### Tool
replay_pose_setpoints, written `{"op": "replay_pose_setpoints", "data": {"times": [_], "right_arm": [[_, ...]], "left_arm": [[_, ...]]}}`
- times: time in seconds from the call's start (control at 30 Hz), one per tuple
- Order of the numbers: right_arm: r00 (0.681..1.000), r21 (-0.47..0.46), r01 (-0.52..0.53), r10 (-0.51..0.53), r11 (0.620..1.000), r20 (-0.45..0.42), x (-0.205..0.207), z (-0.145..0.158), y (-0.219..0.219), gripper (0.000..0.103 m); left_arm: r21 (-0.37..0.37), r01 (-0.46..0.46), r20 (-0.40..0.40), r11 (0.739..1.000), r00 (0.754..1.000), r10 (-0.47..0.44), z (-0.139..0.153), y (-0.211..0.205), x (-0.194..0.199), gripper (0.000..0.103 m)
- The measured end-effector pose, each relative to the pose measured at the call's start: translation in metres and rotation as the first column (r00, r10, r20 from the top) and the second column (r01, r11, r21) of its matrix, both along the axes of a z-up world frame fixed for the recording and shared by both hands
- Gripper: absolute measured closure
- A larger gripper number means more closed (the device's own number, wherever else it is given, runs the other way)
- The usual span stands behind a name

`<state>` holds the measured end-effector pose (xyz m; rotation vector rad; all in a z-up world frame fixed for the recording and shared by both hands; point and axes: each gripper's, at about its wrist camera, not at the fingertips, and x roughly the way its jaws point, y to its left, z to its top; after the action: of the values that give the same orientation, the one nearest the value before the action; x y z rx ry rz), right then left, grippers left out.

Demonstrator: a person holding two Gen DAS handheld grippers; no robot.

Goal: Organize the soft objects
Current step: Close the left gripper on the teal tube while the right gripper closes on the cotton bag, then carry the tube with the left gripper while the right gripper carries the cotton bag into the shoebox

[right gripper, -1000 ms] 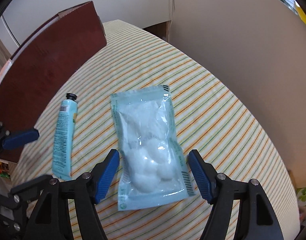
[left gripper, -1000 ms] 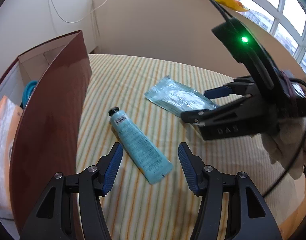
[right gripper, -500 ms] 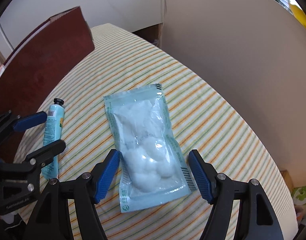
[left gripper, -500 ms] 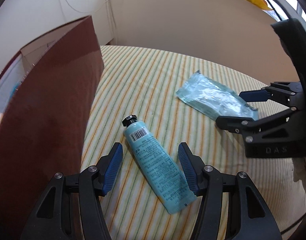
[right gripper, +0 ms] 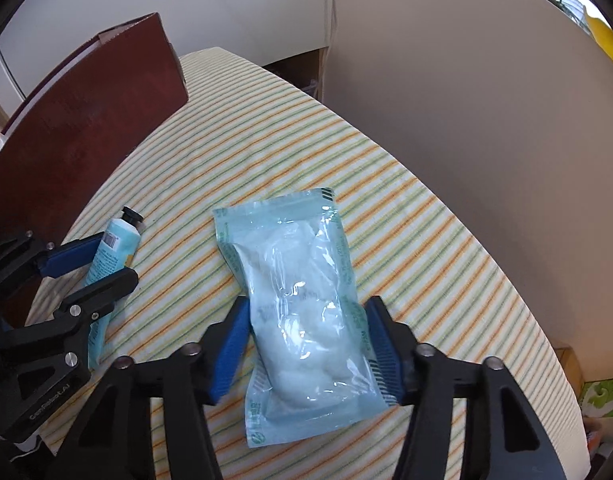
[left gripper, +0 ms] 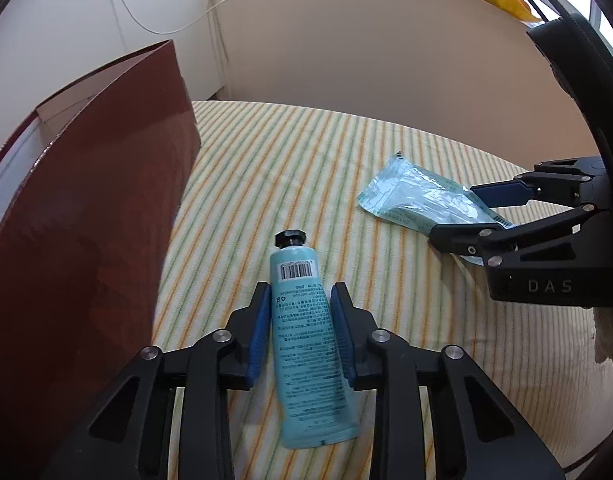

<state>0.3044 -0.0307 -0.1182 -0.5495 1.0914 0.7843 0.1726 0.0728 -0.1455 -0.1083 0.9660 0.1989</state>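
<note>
- The brown box (left gripper: 86, 240) stands at the far left edge of the striped counter (left gripper: 266, 168). What it holds cannot be made out from these views, so nothing can be counted as put away.
- Just right of the box, the teal tube (left gripper: 304, 344) lies flat on the counter, black cap pointing away. The left gripper (left gripper: 300, 300) straddles it, its blue fingers (left gripper: 262, 328) pressed against both sides of the tube's body. It looks like a closed pinch, but the tube is not yet lifted.
- Well to the right of the box, past the tube, the clear pouch of cotton balls (right gripper: 306, 312) also lies flat on the counter.
- The right gripper (right gripper: 306, 320) is set around the pouch's near half, its fingers (right gripper: 380, 344) spread just beside the pouch edges. Whether they touch is hard to tell; the pouch does not look squeezed.
- My read: the task is at an early stage. Both soft items are out on the counter, one gripped and one only framed. Left to do is closing on the pouch, lifting both, and carrying them left to the box, likely their destination.
</note>
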Motion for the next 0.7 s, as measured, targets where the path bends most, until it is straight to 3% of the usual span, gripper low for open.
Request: {"op": "replay_pose_setpoints", "data": {"times": [0.23,0.7], "right_arm": [[1.0,0.01,0.02,-0.02,1.0,-0.016,-0.011,0.003,-0.019,0.062],[0.99,0.101,0.14,-0.138,0.985,-0.028,-0.036,0.016,-0.09,0.067]], "left_arm": [[-0.043,0.039,0.006,0.998,0.999,-0.038,0.002,-0.005,-0.005,0.076],[-0.076,0.075,0.038,0.994,0.997,-0.073,0.016,-0.02,-0.028,0.076]]}}
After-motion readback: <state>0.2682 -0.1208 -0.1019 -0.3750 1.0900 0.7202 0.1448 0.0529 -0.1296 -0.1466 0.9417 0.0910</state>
